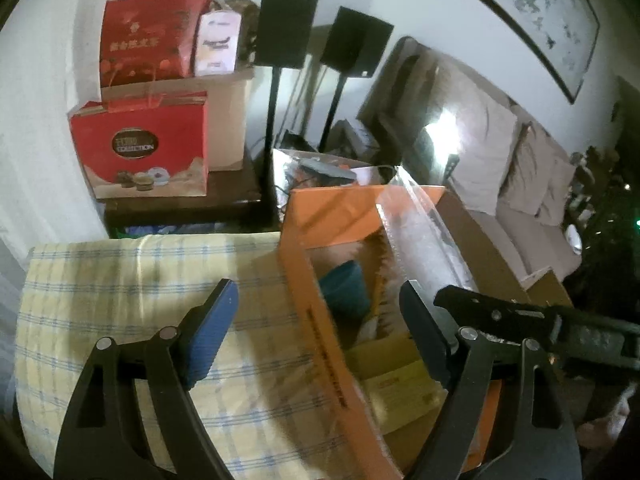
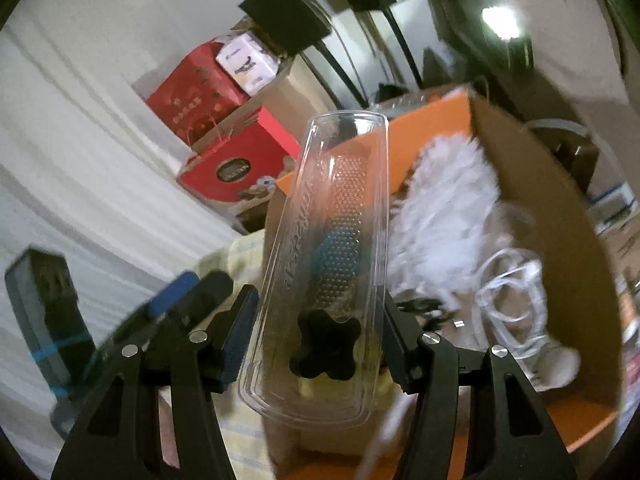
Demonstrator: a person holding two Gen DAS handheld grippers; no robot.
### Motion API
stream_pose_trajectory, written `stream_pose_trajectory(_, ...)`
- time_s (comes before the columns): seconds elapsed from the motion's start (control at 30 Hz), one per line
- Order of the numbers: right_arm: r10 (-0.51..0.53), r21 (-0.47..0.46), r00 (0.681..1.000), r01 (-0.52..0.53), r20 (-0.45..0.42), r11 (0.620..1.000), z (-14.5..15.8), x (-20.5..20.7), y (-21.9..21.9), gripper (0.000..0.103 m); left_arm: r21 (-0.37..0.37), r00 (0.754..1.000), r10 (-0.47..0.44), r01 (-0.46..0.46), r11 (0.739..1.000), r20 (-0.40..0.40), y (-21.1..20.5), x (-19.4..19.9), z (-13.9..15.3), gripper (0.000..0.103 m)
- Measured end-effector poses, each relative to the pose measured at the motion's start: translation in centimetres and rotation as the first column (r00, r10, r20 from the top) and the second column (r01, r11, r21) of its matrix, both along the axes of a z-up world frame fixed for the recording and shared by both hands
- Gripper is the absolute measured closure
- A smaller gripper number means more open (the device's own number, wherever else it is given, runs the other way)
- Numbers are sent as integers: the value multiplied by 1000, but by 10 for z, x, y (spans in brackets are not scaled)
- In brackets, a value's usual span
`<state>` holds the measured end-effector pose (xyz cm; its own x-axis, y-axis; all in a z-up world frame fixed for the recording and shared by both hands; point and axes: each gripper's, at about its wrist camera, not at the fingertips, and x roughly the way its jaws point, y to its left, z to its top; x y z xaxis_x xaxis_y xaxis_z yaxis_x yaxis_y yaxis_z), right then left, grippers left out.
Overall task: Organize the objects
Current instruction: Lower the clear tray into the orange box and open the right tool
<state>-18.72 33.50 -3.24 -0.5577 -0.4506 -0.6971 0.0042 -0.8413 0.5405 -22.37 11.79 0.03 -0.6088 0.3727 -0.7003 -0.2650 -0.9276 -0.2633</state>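
Note:
My right gripper (image 2: 316,336) is shut on a long clear plastic case (image 2: 332,256) with a metal grater and a black knob inside; it holds the case over the open orange cardboard box (image 2: 436,120). In the left wrist view the case (image 1: 420,232) stands tilted in the box (image 1: 320,216), with the right gripper's black finger (image 1: 492,308) beside it. My left gripper (image 1: 320,320) is open and empty, straddling the box's left wall above a yellow checked cloth (image 1: 160,280). The box holds a teal bowl (image 1: 346,284), a white fluffy duster (image 2: 444,208) and a white cable (image 2: 508,292).
Red gift boxes (image 1: 152,144) are stacked on a dark side table at the back left. Two black speakers on stands (image 1: 286,28) stand behind the box. A sofa with pale cushions (image 1: 520,168) runs along the right. A dark device (image 2: 48,312) is at the left.

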Motion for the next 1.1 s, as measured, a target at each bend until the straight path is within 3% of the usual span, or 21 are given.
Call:
stream_pose_trajectory(0.1,-38,-88,998,42,39,995,-16,-10,2,44,-8,1000,5,-5,1000,1,-4,0,-2,22)
stream_pose_trajectory(0.23,-108,-137,992,116,67,984,-32,-18,7,41,-8,1000,7,-7,1000,1,-9,0,-3,22)
stream_pose_trajectory(0.43,-163,-165,982,178,100,970,-45,-23,15,40,-10,1000,5,-5,1000,9,-13,1,-4,21)
stream_pose_trajectory(0.57,-157,-163,985,168,76,972,-38,-19,17,31,-30,1000,-1,1,1000,1,-13,5,-3,16)
stream_pose_trajectory(0.83,-151,-72,988,151,14,986,-19,-7,14,26,-43,1000,-13,12,999,-11,-13,17,2,7)
stream_pose_trajectory(0.9,-148,-40,989,148,2,988,-16,-3,14,26,-53,1000,-10,9,999,-14,-14,21,3,0)
stream_pose_trajectory(1.1,-143,89,989,147,-47,985,-8,13,8,22,-85,999,37,-38,996,-16,-23,32,2,0)
